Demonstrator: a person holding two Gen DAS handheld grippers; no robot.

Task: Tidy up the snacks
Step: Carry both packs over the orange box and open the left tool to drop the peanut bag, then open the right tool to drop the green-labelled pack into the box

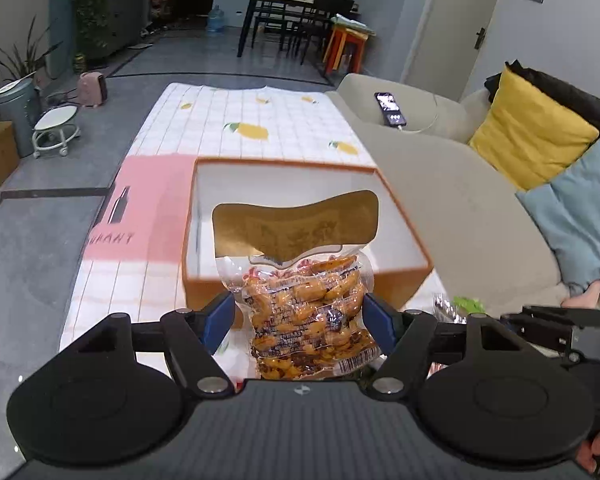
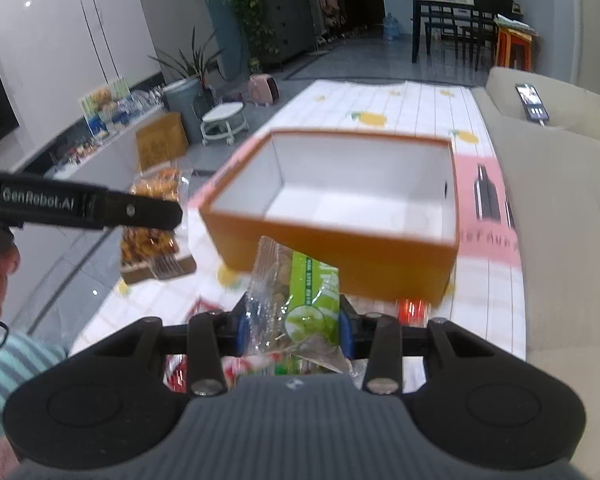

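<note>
An open orange box (image 1: 384, 280) with a white inside stands on the lemon-print tablecloth (image 1: 260, 120). Just in front of it hangs a clear bag of orange snacks (image 1: 308, 320) with a gold header, and my left gripper (image 1: 300, 320) is shut on the bag's sides with its blue pads. In the right wrist view the same box (image 2: 340, 256) is ahead. My right gripper (image 2: 296, 328) is shut on a green snack packet (image 2: 312, 300) in clear wrap, held just before the box's near wall. The left gripper's body (image 2: 80, 204) and its bag (image 2: 152, 208) show at the left.
A pink mat (image 1: 152, 208) lies under the box. More snack packets (image 2: 412, 308) lie on the cloth below my grippers. A beige sofa (image 1: 440, 184) with a phone (image 1: 390, 109) and cushions runs along the right. A person's striped sleeve (image 2: 16, 360) is at lower left.
</note>
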